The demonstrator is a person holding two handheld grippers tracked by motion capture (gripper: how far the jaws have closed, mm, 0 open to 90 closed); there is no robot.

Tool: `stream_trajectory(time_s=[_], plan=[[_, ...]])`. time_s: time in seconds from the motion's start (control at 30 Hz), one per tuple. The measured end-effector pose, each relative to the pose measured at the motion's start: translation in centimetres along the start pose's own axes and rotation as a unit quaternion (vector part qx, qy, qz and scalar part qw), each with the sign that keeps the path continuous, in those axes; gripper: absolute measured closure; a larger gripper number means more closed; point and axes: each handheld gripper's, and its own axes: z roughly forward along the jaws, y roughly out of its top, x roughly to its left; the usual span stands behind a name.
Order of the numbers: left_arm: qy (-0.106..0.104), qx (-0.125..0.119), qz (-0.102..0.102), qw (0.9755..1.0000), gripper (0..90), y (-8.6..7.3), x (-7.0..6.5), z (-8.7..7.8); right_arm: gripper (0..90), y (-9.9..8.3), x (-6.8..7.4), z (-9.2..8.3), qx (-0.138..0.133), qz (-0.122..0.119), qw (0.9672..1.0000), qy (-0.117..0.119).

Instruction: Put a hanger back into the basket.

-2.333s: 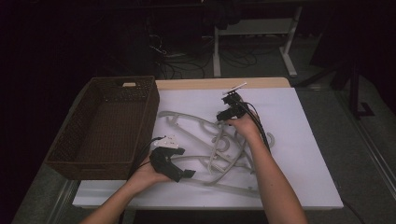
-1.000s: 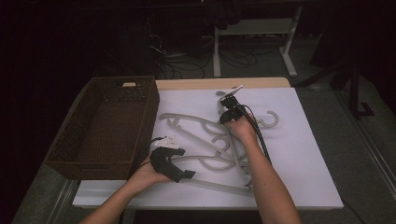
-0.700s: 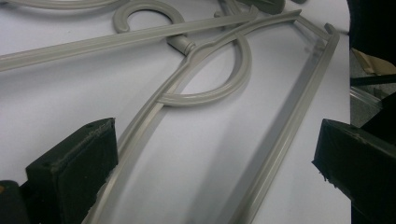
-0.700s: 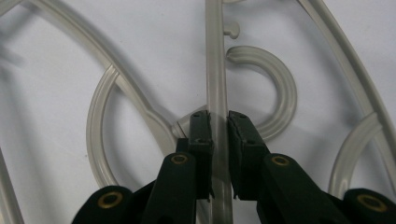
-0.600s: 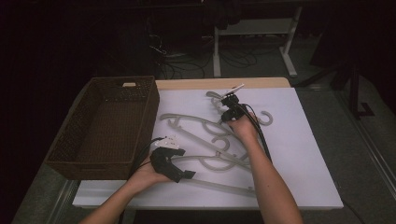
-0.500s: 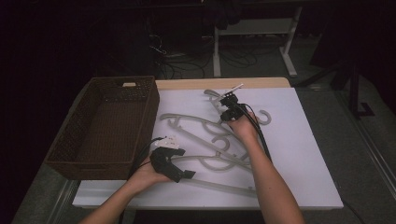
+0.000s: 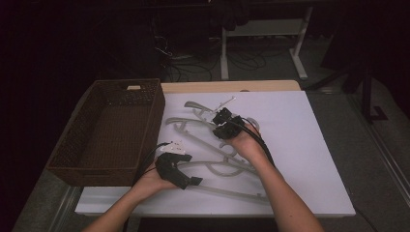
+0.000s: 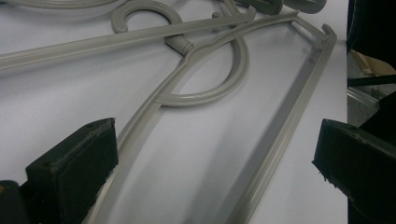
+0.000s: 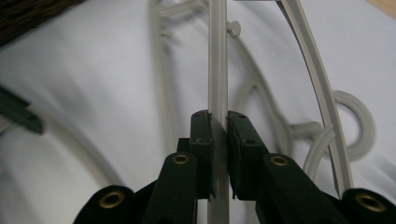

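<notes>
A white table (image 7: 309,145) carries a dark woven basket (image 7: 113,130) to the left of both grippers and a loose tangle of pale grey plastic hangers (image 7: 212,154) between and beneath them. The hangers are slim, matte, with moulded ribbed arms, round hooks and straight lower bars, overlapping one another. The right gripper (image 9: 218,126) has its jaws drawn narrow, having just been closing, pinched on the straight bar of one lifted hanger (image 9: 217,70). The left gripper (image 7: 186,178) stands wide, one hanger's arm and bar (image 8: 280,135) lying flat between its pads.
</notes>
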Motion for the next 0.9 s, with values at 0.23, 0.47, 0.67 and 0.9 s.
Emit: stream_trajectory(time_s=[0.23,0.47,0.67,0.9], plan=[[-0.002,0.003,0.001,1.0,0.0,0.0,-0.1,0.0,80.0,-0.8,1.2,0.3,0.011,-0.024,0.9984,0.049],[-0.002,0.005,0.0,1.0,0.0,-0.1,0.1,0.1,79.7,-1.9,1.9,1.9,0.035,-0.033,0.9944,0.094],[-0.002,0.005,-0.001,1.0,0.0,-0.1,0.0,0.1,69.4,-2.3,1.7,1.9,0.023,-0.009,0.9922,0.122],[-0.002,0.003,-0.004,1.0,0.0,-0.2,0.1,0.0,64.3,-3.1,-0.6,-1.1,-0.03,0.029,0.9923,0.116]])
